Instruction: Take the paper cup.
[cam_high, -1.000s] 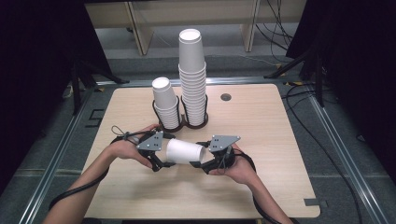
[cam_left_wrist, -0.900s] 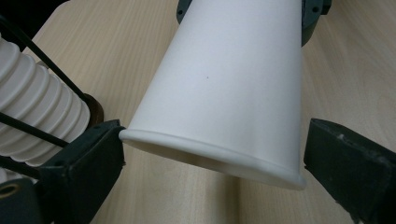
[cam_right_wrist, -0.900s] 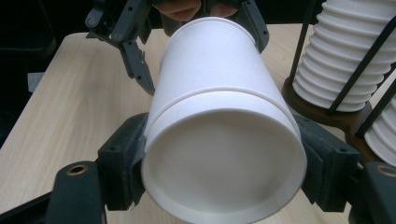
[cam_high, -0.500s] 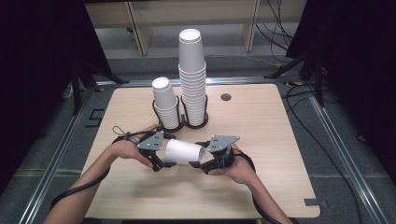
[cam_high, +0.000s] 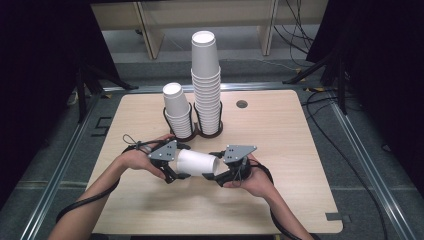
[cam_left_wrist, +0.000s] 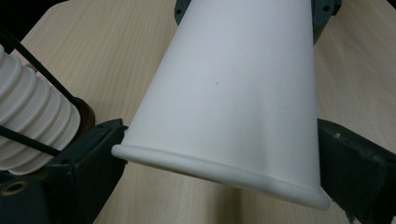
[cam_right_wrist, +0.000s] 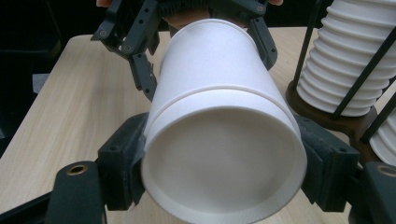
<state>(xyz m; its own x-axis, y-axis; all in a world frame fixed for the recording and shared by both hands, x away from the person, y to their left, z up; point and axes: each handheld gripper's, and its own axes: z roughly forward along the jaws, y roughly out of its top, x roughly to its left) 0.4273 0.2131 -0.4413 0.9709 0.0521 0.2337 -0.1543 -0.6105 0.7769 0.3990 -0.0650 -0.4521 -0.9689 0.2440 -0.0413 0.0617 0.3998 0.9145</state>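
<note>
Holding a white paper cup (cam_high: 196, 162) on its side just above the table (cam_high: 280, 135), I have my left gripper (cam_high: 172, 170) at one end and my right gripper (cam_high: 220, 176) at the other. My right jaws clamp the cup near its base. My left jaws, flanking the rim end (they have just been closing), touch its sides. Two cup stacks (cam_high: 206, 82) stand in a holder (cam_high: 192, 131) behind.
</note>
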